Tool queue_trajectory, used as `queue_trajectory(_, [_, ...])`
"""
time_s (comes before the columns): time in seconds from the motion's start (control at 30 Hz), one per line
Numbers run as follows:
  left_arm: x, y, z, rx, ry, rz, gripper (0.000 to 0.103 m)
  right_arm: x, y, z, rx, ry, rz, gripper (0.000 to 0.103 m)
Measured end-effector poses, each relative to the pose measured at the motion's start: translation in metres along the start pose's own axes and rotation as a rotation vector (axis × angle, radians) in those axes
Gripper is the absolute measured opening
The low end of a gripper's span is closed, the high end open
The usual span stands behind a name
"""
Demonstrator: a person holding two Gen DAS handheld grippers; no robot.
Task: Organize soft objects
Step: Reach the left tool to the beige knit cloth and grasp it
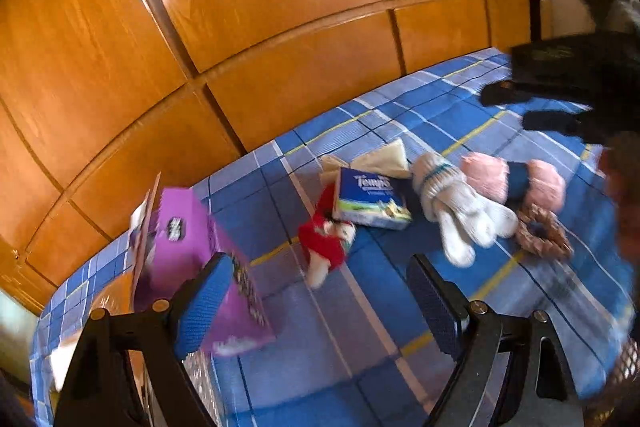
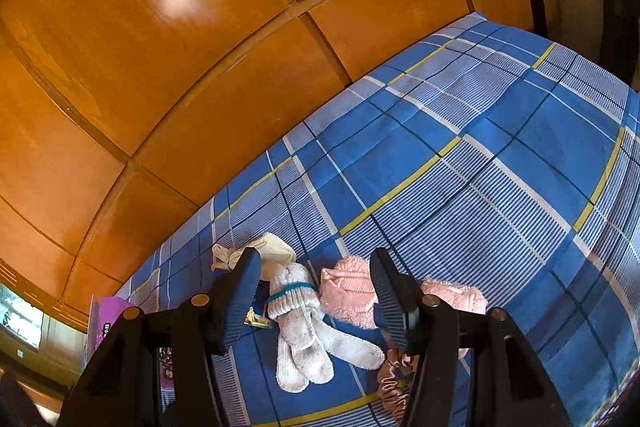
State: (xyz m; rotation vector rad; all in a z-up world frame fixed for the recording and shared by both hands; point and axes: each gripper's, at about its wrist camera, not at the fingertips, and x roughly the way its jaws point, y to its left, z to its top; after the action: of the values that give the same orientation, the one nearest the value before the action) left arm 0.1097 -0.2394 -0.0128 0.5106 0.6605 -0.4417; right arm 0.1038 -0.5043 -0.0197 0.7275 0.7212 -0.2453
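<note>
Soft objects lie on a blue plaid bed [image 1: 400,115]. In the left wrist view I see a red and white plush [image 1: 326,243], a Tempo tissue pack [image 1: 370,199], a cream cloth [image 1: 384,155], bundled white socks [image 1: 456,207], pink fluffy socks [image 1: 516,183] and a brown scrunchie [image 1: 544,235]. My left gripper [image 1: 320,311] is open above the bed, short of the plush. My right gripper [image 1: 532,107] shows at the upper right. In the right wrist view my right gripper [image 2: 316,303] is open over the white socks [image 2: 308,339] and pink socks [image 2: 348,291].
A purple box [image 1: 192,251] stands open at the left, beside my left finger. Wooden wardrobe doors [image 1: 240,7] run along the far side of the bed. The bed stretches on to the right [image 2: 520,167]. A screen [image 2: 20,319] shows at far left.
</note>
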Motion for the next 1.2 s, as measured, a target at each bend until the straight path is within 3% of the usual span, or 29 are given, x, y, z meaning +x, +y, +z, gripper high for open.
queue_trajectory(0.3, [0.063,0.013,0.039,-0.153,0.091,-0.114,0.090,0.007,-0.010,-0.001,0.068,0.031,0.022,0.057])
queue_trajectory(0.5, [0.095,0.013,0.067,-0.172,0.105,-0.116,0.090,0.012,-0.012,-0.002,0.091,0.049,0.032,0.057])
queue_trajectory(0.57, [0.104,0.007,0.078,-0.131,0.110,-0.092,0.089,0.014,-0.012,-0.003,0.090,0.059,0.039,0.057])
queue_trajectory(0.73, [0.126,-0.033,0.095,0.151,0.093,-0.078,0.090,0.018,-0.014,-0.004,0.110,0.079,0.053,0.057])
queue_trajectory(0.9, [0.158,-0.052,0.103,0.222,0.148,-0.130,0.086,0.021,-0.014,-0.006,0.121,0.088,0.062,0.057])
queue_trajectory(0.93, [0.168,-0.056,0.101,0.243,0.188,-0.155,0.077,0.022,-0.014,-0.006,0.123,0.091,0.061,0.058])
queue_trajectory(0.97, [0.174,-0.057,0.099,0.241,0.215,-0.183,0.060,0.022,-0.014,-0.006,0.123,0.094,0.061,0.058])
queue_trajectory(1.0, [0.179,-0.056,0.099,0.215,0.237,-0.219,0.047,0.023,-0.013,-0.007,0.122,0.097,0.061,0.057])
queue_trajectory(1.03, [0.182,-0.052,0.100,0.175,0.253,-0.235,0.025,0.024,-0.012,-0.007,0.119,0.096,0.061,0.057])
queue_trajectory(1.07, [0.182,-0.046,0.102,0.135,0.244,-0.225,0.015,0.023,-0.012,-0.007,0.117,0.094,0.060,0.057])
queue_trajectory(1.2, [0.172,-0.025,0.109,0.036,0.213,-0.261,0.008,0.025,-0.010,-0.008,0.102,0.100,0.053,0.057])
